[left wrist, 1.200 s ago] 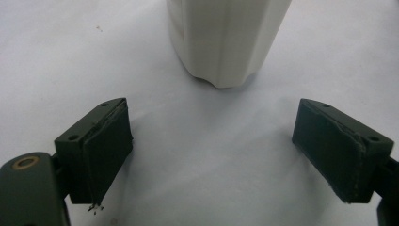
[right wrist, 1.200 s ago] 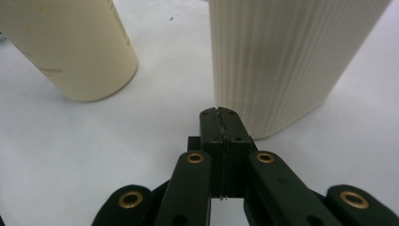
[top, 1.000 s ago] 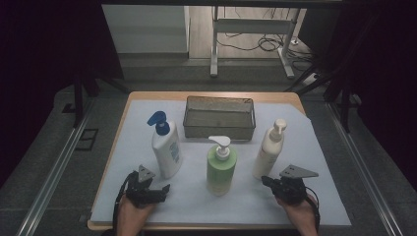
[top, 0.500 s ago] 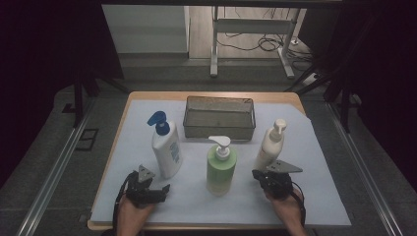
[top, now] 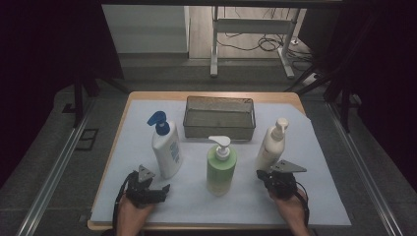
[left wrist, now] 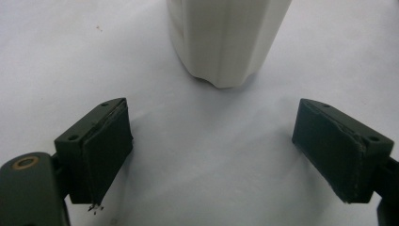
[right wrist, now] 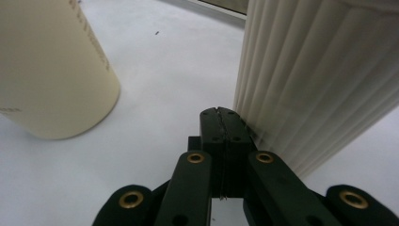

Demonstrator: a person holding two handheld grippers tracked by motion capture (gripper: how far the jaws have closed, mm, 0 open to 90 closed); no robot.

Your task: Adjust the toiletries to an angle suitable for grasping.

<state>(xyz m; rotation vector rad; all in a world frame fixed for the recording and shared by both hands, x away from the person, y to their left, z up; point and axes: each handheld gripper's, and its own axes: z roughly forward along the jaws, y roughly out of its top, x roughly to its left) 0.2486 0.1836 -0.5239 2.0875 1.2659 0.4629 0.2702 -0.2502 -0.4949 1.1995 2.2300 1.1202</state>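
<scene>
— What does the work surface look like?

— A wooden table (top: 147,96) with a pale edge, covered almost fully by a white sheet (top: 314,167). The wood shows as a thin border at the back and along the left side. The sheet is smooth and bare between the things standing on it.

— And the room around it?

— Dim. Grey floor on both sides, metal rails (top: 54,169) running along the table's left and right, dark curtains further out. Behind the table stands a metal frame (top: 248,29) with loose cables (top: 255,44) on a wooden floor.

— What stands on the sheet?

— A wire mesh basket (top: 219,117) at the back centre. In front of it, three pump bottles, all upright: a white bottle with a blue pump (top: 164,147) at left, a green bottle (top: 221,167) in the middle, a cream bottle (top: 271,145) at right.

— Where are the grippers?

— The left gripper (top: 162,189) rests near the front edge, just beside the blue-pump bottle's base, its jaws spread wide with nothing between them. The right gripper (top: 261,175) sits low at the foot of the cream bottle, jaws pressed fully together and empty; in the right gripper view its tip lies right beside a ribbed bottle wall, though I cannot tell whether it touches.
</scene>
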